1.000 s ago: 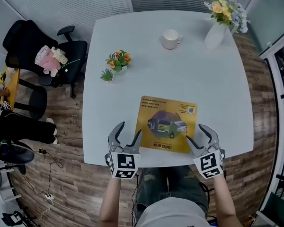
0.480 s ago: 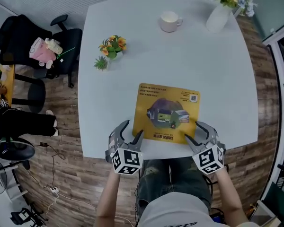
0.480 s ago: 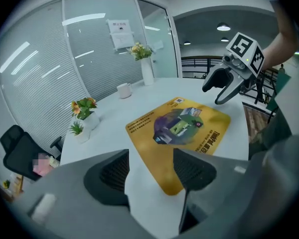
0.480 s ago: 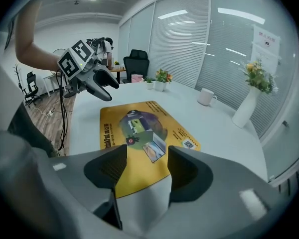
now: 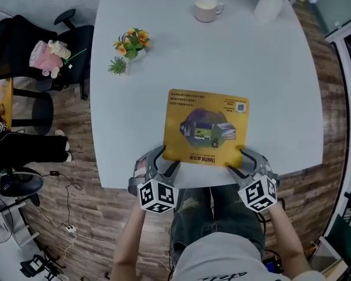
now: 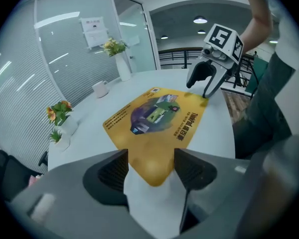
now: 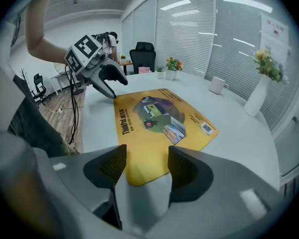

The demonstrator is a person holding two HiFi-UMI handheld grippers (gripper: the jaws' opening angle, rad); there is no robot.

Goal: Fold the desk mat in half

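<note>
- While the desk mat [image 5: 206,127] lies flat on the table [image 5: 269,69], the left gripper [image 5: 162,161] gapes around 1 near corner.
- The right gripper [image 5: 244,163], also spread, frames the other.

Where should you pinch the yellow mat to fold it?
Best bet: pinch its two near corners, coming in from the table edge nearest the person. The mat lies flat, and each corner sits between open jaws: left gripper at one, right gripper at the other.
</note>
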